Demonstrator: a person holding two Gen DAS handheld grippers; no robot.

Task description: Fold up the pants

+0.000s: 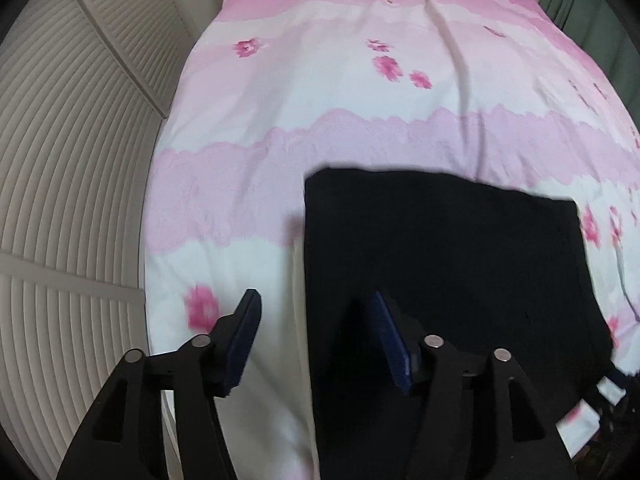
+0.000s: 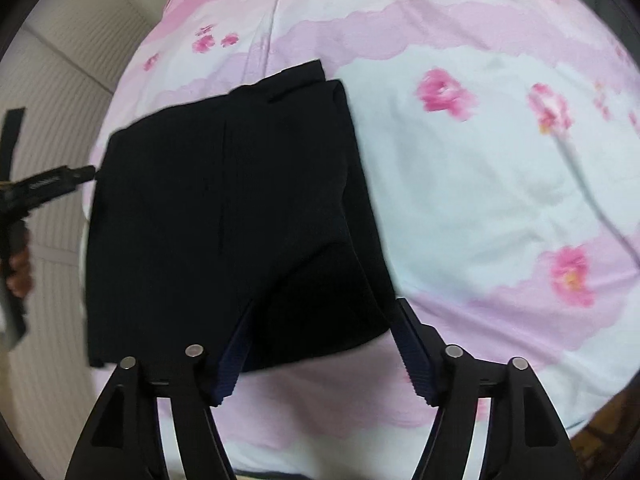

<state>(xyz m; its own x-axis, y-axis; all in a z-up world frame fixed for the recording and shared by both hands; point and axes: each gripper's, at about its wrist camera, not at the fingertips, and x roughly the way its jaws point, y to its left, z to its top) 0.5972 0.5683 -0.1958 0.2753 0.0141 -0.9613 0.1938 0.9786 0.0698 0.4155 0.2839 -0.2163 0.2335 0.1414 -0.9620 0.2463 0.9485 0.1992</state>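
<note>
Ahead of both pairs of fingers: black pants [image 2: 232,208], folded into a compact rectangle, flat on the pink floral bed [image 1: 360,120]. Left gripper [image 1: 316,316]: fingers spread, grasping nothing, straddling the pants' left edge. Right gripper [image 2: 324,320]: fingers released, empty, just above the near right corner.

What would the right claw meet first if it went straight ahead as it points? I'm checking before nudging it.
Probably the folded black fabric pants: the open right claw straddles their near edge on the pink floral bedsheet. Depth is unclear.
</note>
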